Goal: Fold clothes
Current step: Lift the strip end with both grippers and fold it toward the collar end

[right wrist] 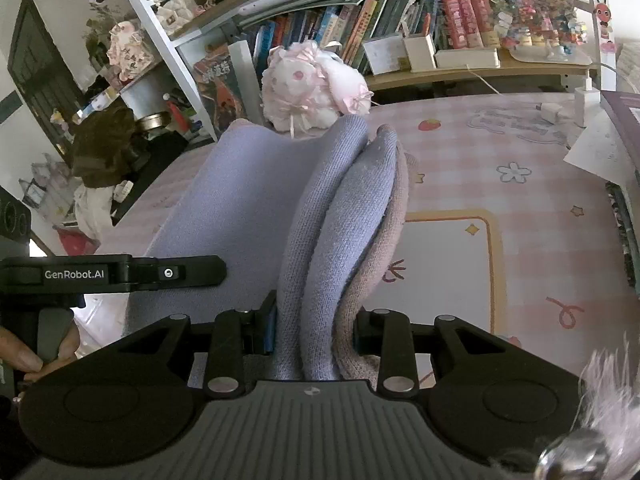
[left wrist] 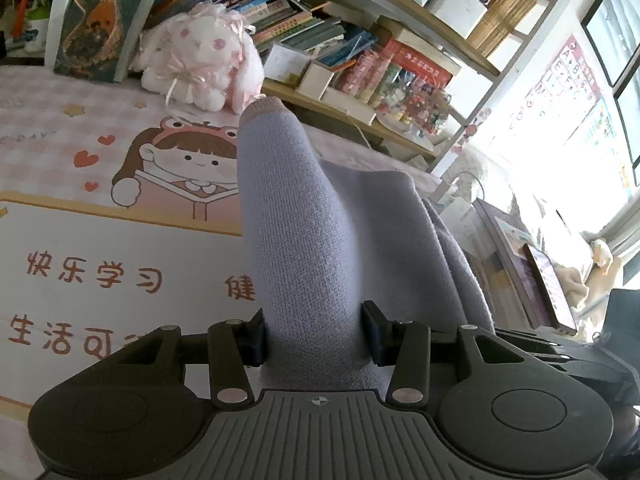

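Both grippers clamped on cloth. Left gripper [left wrist: 314,330] grasps a thick fold of the lavender knit sweater [left wrist: 320,216], a pink-trimmed cuff [left wrist: 262,110] pointing up and away. Right gripper [right wrist: 314,330] pinches several bunched layers of the same sweater [right wrist: 240,208] above the pink checked desk mat [right wrist: 520,160]. Plush toy [right wrist: 312,88] sits behind, against the bookshelf [right wrist: 440,68].

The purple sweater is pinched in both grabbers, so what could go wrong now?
1. The right gripper clamps several bunched layers of the purple sweater; one layer might slip out and spoil the fold.
2. The left gripper holds only a narrow bunch, so the knit may stretch or sag unevenly.
3. The plush toy sits close behind the sweater on the desk mat; swinging the cloth forward could knock it.
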Demonstrator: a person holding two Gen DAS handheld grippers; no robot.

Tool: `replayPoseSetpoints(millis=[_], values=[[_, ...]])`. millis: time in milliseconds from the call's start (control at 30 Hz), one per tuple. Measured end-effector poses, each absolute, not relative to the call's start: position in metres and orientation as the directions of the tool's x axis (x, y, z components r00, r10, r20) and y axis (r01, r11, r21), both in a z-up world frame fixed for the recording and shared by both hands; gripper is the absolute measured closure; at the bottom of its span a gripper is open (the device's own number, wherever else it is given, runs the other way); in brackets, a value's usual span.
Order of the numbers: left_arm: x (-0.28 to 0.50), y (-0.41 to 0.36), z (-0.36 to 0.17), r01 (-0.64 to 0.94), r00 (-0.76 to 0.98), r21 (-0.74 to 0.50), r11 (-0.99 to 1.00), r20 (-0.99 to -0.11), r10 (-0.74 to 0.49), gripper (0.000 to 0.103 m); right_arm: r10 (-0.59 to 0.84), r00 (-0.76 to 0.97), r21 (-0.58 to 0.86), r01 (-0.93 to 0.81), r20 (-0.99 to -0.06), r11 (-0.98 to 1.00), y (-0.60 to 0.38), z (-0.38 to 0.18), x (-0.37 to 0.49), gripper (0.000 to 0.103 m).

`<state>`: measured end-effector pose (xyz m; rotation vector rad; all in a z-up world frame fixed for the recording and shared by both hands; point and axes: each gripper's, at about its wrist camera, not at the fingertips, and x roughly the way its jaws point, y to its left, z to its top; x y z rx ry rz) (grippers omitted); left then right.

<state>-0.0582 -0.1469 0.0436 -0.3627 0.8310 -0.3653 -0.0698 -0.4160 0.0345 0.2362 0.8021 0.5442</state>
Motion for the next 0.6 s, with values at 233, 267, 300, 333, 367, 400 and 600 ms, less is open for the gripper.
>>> replayPoseSetpoints(millis=[233, 267, 300, 333, 367, 400, 600], values=[[-0.051, -0.125, 0.04, 0.173, 0.62, -0.459, 0.871, -0.636, -0.459, 0.059, 0.541, 0.569, 0.39, -0.375, -0.62, 0.841, -0.397, 0.036, -0.063, 0.073], [-0.049, -0.122, 0.04, 0.175, 0.619, -0.461, 0.87, -0.635, -0.461, 0.059, 0.539, 0.57, 0.388, -0.373, -0.621, 0.842, -0.394, 0.036, -0.063, 0.073], [-0.047, -0.116, 0.039, 0.18, 0.618, -0.463, 0.868, -0.634, -0.466, 0.059, 0.535, 0.572, 0.386, -0.37, -0.622, 0.845, -0.389, 0.036, -0.062, 0.073], [-0.045, -0.111, 0.039, 0.184, 0.616, -0.464, 0.866, -0.632, -0.47, 0.059, 0.53, 0.574, 0.383, -0.367, -0.624, 0.848, -0.383, 0.036, -0.06, 0.073], [-0.042, -0.105, 0.038, 0.189, 0.614, -0.466, 0.864, -0.63, -0.474, 0.059, 0.526, 0.576, 0.381, -0.363, -0.625, 0.85, -0.378, 0.036, -0.059, 0.073], [-0.04, -0.099, 0.037, 0.194, 0.613, -0.468, 0.862, -0.629, -0.479, 0.059, 0.522, 0.579, 0.378, -0.36, -0.627, 0.853, -0.373, 0.036, -0.058, 0.073], [-0.021, -0.052, 0.036, 0.221, 0.589, -0.485, 0.846, -0.625, -0.512, 0.059, 0.483, 0.595, 0.352, -0.331, -0.642, 0.876, -0.324, 0.04, -0.049, 0.073]])
